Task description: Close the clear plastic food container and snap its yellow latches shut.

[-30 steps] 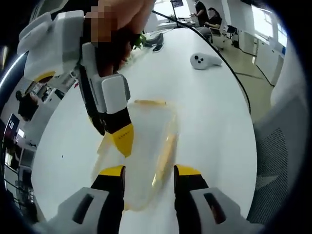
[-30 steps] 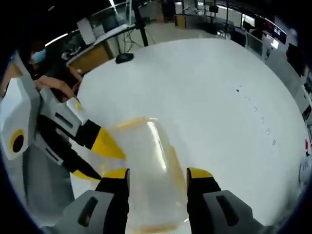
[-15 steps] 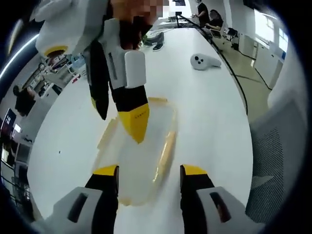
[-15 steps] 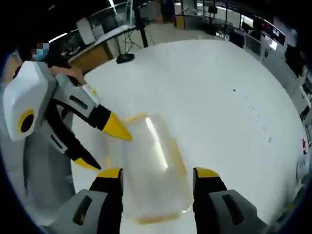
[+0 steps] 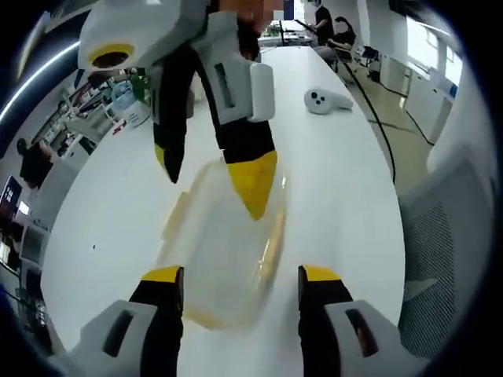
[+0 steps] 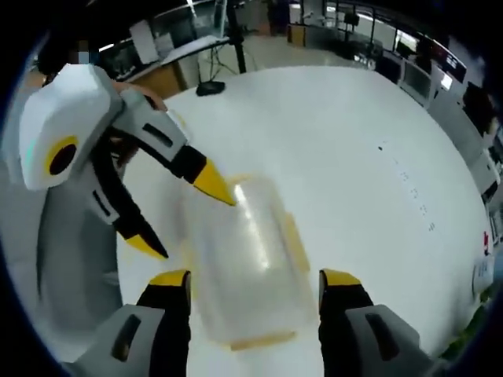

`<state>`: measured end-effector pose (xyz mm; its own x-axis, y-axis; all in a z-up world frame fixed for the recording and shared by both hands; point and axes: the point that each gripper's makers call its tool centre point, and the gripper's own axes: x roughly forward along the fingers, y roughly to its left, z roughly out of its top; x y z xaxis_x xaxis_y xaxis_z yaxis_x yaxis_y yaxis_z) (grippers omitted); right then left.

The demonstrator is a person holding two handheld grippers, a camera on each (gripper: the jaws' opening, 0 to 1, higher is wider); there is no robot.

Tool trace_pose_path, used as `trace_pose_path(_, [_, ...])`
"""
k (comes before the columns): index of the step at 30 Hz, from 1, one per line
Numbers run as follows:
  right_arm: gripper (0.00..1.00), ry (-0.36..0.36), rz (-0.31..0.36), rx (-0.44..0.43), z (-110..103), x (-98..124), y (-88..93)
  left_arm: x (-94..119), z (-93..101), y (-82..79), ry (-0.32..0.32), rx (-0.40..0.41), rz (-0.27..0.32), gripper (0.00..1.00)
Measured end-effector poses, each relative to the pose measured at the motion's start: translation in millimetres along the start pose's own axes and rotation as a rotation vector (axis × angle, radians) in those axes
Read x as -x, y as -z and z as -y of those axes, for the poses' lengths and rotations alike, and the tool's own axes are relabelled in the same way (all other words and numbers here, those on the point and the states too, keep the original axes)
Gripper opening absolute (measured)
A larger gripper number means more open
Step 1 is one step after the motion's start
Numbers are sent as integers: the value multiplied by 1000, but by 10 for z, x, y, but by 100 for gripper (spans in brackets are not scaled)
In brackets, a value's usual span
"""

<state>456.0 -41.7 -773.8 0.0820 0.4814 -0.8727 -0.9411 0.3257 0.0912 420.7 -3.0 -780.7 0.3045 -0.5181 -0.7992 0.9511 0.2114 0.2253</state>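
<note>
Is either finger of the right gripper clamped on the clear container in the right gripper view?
No. The right gripper is open, its two yellow-tipped fingers standing apart on either side of the clear container without gripping it.

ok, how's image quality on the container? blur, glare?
Left gripper view: container smeared by motion blur, edges soft; right gripper sharper. Right gripper view: container also blurred, with a bright glare streak on the lid; table bends with fisheye.

The clear container [image 5: 224, 259] was smeared by motion blur, so whether its yellow latches [image 5: 271, 243] were snapped could not be told. One tip of the right tongs [image 5: 211, 177] covered its far end. In the right gripper view the container [image 6: 247, 267] was equally blurred.
</note>
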Motion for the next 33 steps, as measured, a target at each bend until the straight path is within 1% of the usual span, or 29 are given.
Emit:
trace_pose_path(3, [69,9,-19,28,-19,9,51,0,-43,3,13,-19,-2,64])
trace_pose_path(5, [69,10,-24,30,-23,13,72,-3,-83,35,14,-38,-20,65])
trace_pose_path(8, [70,13,-21,28,-35,19,97,-1,-135,58,28,-40,-33,67])
trace_pose_path(9, [71,10,-27,25,-46,11,124,3,-152,64,32,-52,-35,67])
trace_pose_path(15, [74,16,-45,44,-85,-4,214,2,-171,92,62,-83,-52,69])
trace_pose_path(17, [75,26,-54,75,-89,-6,239,-6,-191,98,64,-85,-55,70])
trace_pose_path(19, [76,24,-62,82,-107,-9,262,-19,-197,108,72,-86,-59,71])
trace_pose_path(24, [78,42,-63,107,-96,-18,307,-68,-217,161,89,-135,-90,73])
trace_pose_path(28, [80,52,-75,124,-92,-44,362,-104,-277,162,88,-143,-97,74])
trace_pose_path(30, [81,57,-79,134,-82,-61,379,-128,-282,178,94,-145,-107,75])
trace_pose_path(33, [83,59,-89,142,-80,-87,407,-171,-272,218,103,-169,-130,77])
